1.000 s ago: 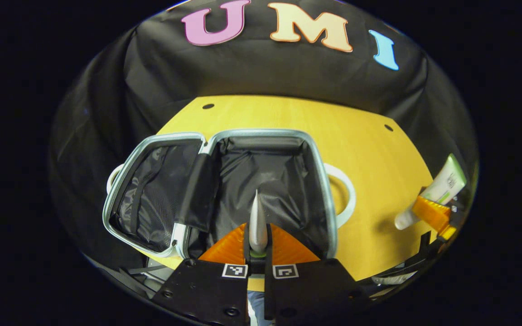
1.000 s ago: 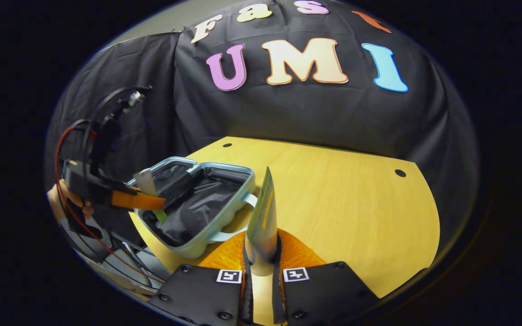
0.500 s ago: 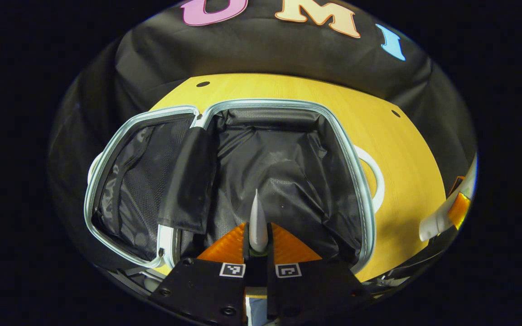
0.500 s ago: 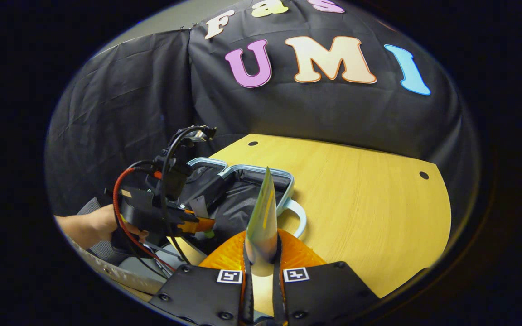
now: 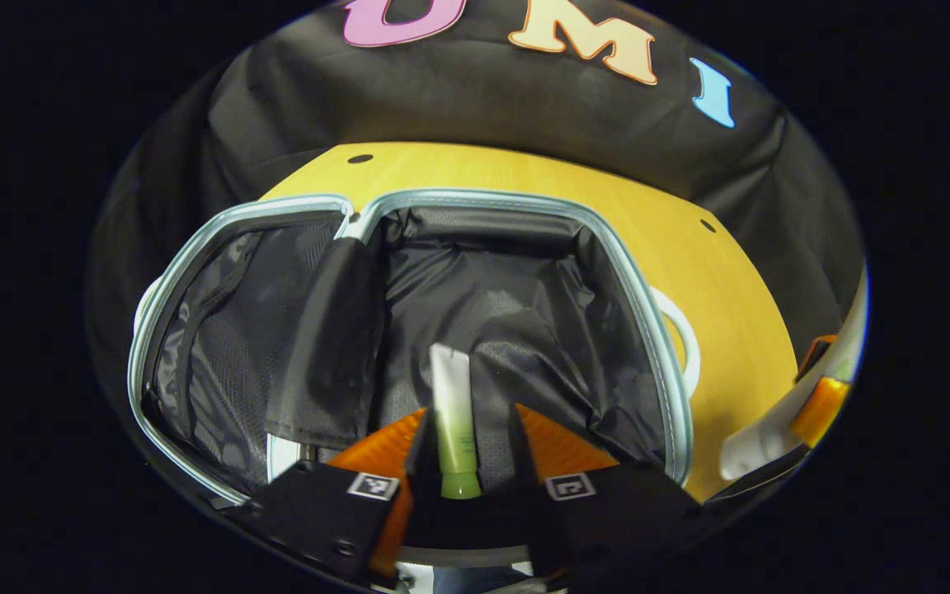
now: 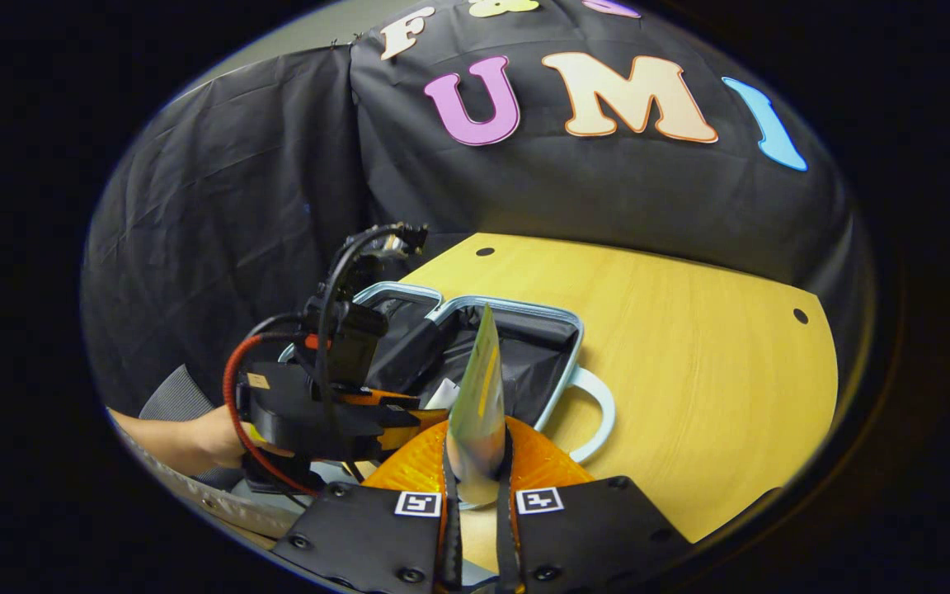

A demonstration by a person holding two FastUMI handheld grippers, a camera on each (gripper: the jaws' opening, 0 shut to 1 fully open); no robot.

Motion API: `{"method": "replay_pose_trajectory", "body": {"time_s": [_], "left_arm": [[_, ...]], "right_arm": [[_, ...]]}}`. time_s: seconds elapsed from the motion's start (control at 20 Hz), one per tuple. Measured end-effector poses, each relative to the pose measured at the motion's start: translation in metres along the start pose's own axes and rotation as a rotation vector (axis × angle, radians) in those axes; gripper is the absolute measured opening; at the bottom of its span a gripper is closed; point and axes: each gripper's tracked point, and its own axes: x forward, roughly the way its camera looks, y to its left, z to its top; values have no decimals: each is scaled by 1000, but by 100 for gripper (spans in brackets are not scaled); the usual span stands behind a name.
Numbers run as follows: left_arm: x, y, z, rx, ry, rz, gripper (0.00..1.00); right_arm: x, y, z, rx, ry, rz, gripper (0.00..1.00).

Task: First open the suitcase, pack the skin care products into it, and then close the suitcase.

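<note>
Landmark: the pale-blue hard-shell suitcase (image 5: pixel 665 388), lying open on the yellow wooden table (image 5: pixel 722 272), both black-lined halves exposed, its white loop handle (image 5: pixel 681 338) on the side toward the right gripper.

Left gripper (image 5: pixel 460 450): fingers spread wide apart above the near edge of the suitcase's main compartment. A slim white-to-green squeeze tube (image 5: pixel 452 421) lies in the gap between them, cap end toward the camera, over the black lining. Neither finger presses on it; whether it rests on the lining I cannot tell.

Right gripper (image 6: pixel 477 462): fingers drawn narrow, clamped on a second flat white and green squeeze tube (image 6: pixel 479 396), seen edge-on and upright. It sits just outside the suitcase on the handle side. In the left gripper view this tube (image 5: pixel 780 412) shows beyond the suitcase's rim.

A hand (image 6: pixel 215 437) holds the left gripper at the suitcase's near edge.
</note>
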Motion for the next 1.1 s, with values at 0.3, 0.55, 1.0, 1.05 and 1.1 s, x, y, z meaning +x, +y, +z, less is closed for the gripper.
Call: {"method": "replay_pose_trajectory", "body": {"time_s": [0.3,0.55,1.0,1.05,1.1], "left_arm": [[-35,19,55,-15,-174,-65,79],[-54,71,79,-20,-240,-25,79],[-74,198,81,-146,-279,143,87],[-78,215,81,-158,-284,163,87],[-81,230,81,-172,-291,182,87]], "right_arm": [[47,14,-31,22,93,-56,19],[74,15,-66,56,196,-146,19],[100,5,-65,104,221,-240,29],[100,3,-61,106,208,-250,37],[103,3,-54,112,184,-246,38]]}}
